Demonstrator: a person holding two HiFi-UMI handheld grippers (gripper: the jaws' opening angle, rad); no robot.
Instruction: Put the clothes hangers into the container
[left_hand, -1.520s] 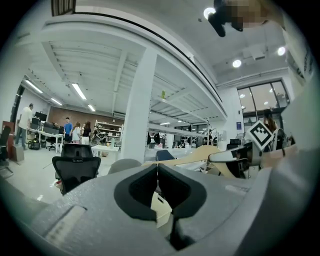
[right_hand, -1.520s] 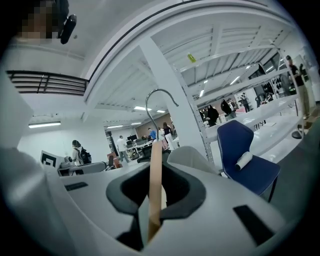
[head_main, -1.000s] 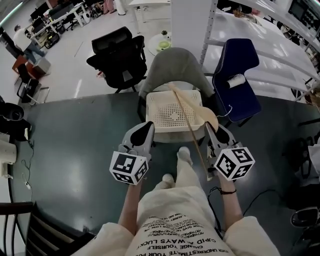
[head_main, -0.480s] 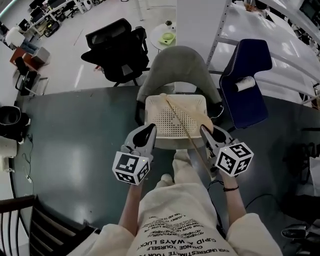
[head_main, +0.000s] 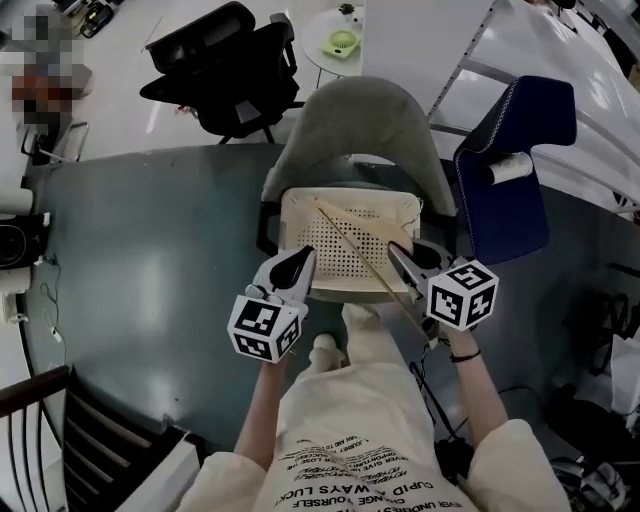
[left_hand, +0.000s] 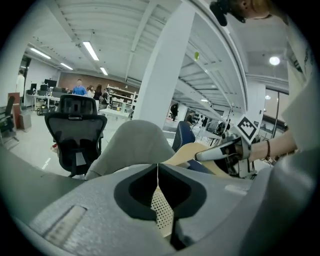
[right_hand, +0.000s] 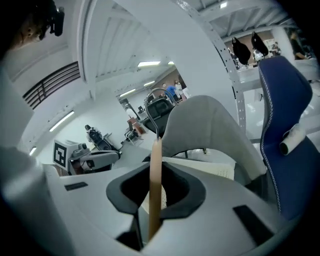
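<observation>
In the centre of the head view, a cream perforated container (head_main: 300, 215) sits over the seat of a grey chair (head_main: 350, 120); whether it rests fully on the seat cannot be told. The left gripper (head_main: 300, 258), at the container's lower left corner, has its claw pinched on the container's thin perforated wall. The right gripper (head_main: 398, 252), at the container's lower right, has its claw closed on the lower part of a wooden clothes hanger (head_main: 365, 255). The hanger runs slantwise over the open container, from its upper left down past its lower right edge. To the upper right stands a blue chair (head_main: 510, 210) with a white roll (head_main: 510, 167) on it. At the upper left is a black office chair (head_main: 225, 70). A dark green floor (head_main: 150, 280) spreads below.
</observation>
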